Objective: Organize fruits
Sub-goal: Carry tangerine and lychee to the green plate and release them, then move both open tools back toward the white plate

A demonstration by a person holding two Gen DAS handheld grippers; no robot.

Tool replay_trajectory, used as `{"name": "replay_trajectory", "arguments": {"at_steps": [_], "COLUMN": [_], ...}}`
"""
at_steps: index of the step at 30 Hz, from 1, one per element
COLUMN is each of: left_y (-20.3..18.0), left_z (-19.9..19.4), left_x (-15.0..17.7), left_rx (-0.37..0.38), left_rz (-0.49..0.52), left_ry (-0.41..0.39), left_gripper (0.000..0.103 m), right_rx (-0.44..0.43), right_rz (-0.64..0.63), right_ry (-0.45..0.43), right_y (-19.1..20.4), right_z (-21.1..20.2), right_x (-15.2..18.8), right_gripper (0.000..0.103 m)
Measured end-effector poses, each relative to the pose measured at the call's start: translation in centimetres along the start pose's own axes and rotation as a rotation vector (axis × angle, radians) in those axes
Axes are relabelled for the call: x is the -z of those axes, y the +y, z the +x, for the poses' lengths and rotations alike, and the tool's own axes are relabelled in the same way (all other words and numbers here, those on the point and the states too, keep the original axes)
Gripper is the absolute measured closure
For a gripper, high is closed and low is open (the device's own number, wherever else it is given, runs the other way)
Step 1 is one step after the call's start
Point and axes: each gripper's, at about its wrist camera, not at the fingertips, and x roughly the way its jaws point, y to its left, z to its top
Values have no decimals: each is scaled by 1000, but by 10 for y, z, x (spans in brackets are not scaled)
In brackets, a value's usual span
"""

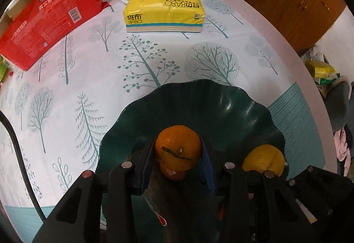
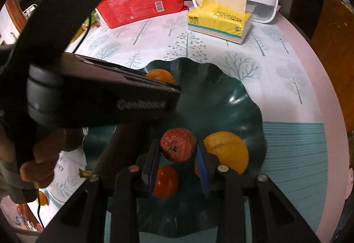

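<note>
Left hand-held gripper (image 1: 178,154) clamps an orange (image 1: 178,147); right hand-held gripper (image 2: 178,150) clamps a rough red fruit (image 2: 178,144), both over green bowl (image 1: 232,105). Yellow tissue pack (image 1: 164,15) reads "BABO".

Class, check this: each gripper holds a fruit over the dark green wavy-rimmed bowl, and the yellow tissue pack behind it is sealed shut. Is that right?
Not quite. In the left wrist view the yellow tissue pack is open, a tissue sticking out. Each gripper does hold a fruit over the dark green wavy-rimmed bowl.
</note>
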Motion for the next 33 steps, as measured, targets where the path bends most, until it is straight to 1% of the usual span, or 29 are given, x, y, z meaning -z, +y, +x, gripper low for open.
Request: {"name": "replay_trajectory", "arguments": {"at_steps": [1,2,4,7,10,12,17,19,22,24,25,28,29,30,33], "left_y": [-1,-1,0,3,8,11,17,18,17,16,16,16,16,17,20], "left_z": [1,1,0,-4,-11,-16,-31,-35,-44,-49,-53,-66,-71,-76,-91], "left_x": [1,1,2,4,7,9,14,16,21,24,25,31,34,37,46], "left_rx": [-6,-11,-25,-35,-39,-42,-44,-46,-45,-42,-43,-38,-36,-33,-33], "left_rz": [7,10,14,14,-2,-13,-40,-47,-53,-53,-53,-58,-61,-64,-73], "left_ry": [4,5,0,-4,-11,-19,-38,-39,-44,-51,-57,-77,-82,-86,-104], "left_gripper": [56,48,41,40,36,35,24,21,19,15,11,7,3,2,1], "right_rx": [-1,-6,-14,-20,-25,-23,-22,-22,-12,-7,-3,8,10,13,24], "right_rz": [-3,-5,-4,6,21,32,58,68,82,92,97,108,111,114,117], "right_ry": [-1,-4,-9,-13,-14,-15,-18,-17,-21,-24,-26,-30,-33,-36,-44], "right_y": [1,1,2,3,1,0,-4,-4,-3,-4,-4,-3,-2,-2,3], "right_z": [1,0,0,-1,-4,-6,-10,-12,-13,-17,-18,-24,-27,-30,-37], "right_x": [0,-1,-1,0,1,2,3,3,3,3,3,4,5,6,9], "right_gripper": [67,63,58,57,57,57,57,57,57,57,57,57,57,57,57]}}
